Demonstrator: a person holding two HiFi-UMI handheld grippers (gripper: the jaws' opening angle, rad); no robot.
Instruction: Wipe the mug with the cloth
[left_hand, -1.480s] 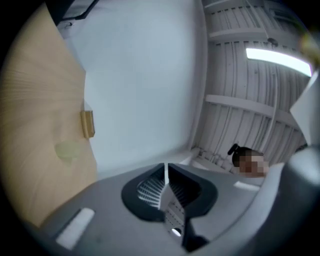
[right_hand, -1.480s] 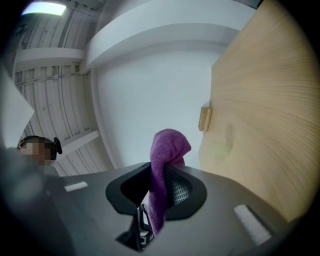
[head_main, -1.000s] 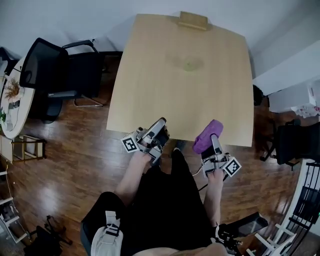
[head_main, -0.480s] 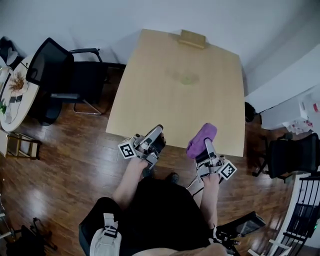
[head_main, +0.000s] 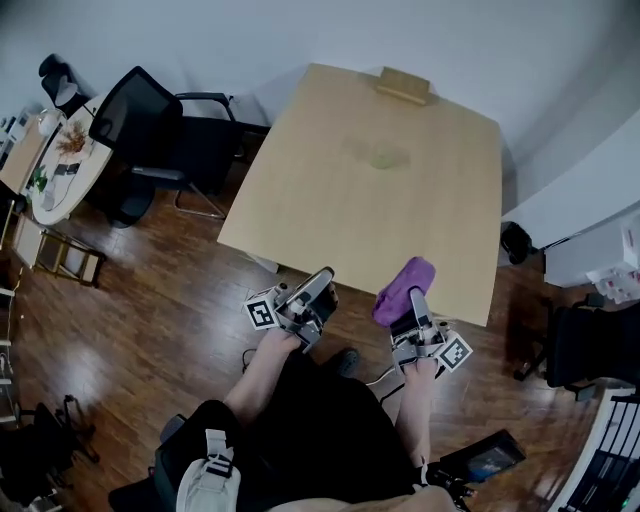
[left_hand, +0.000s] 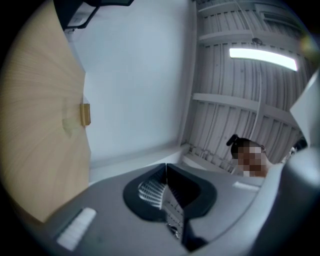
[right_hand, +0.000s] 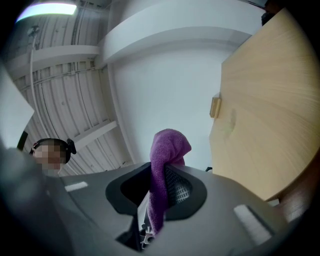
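Cloth (head_main: 402, 288), purple, is sitting pinched between the jaws of the right gripper (head_main: 413, 303). Its bunched end is poking out past the fingertips, and a strip is trailing back down the jaw slot. Left gripper (head_main: 322, 281) is carrying nothing. Its jaws are pressing together, and the left gripper view is showing no gap between them.

Both grippers are hovering side by side at the near edge of the table (head_main: 330, 200), at 6 o'clock of its centre, and pointing toward 12 o'clock. The left one is hanging over the dark floor (head_main: 150, 300). The cloth is overlapping the table's edge in the head view.

On the tabletop, at 12 o'clock from the grippers and well apart from them, a greenish shape (head_main: 385, 157) is lying, too faint to identify. A wood block (head_main: 404, 85) is resting at the far edge, again at 12 o'clock.

A black chair (head_main: 165, 140) is standing beside the table at 10 o'clock. A round table (head_main: 55, 175) with small items is sitting farther out at 9 o'clock.
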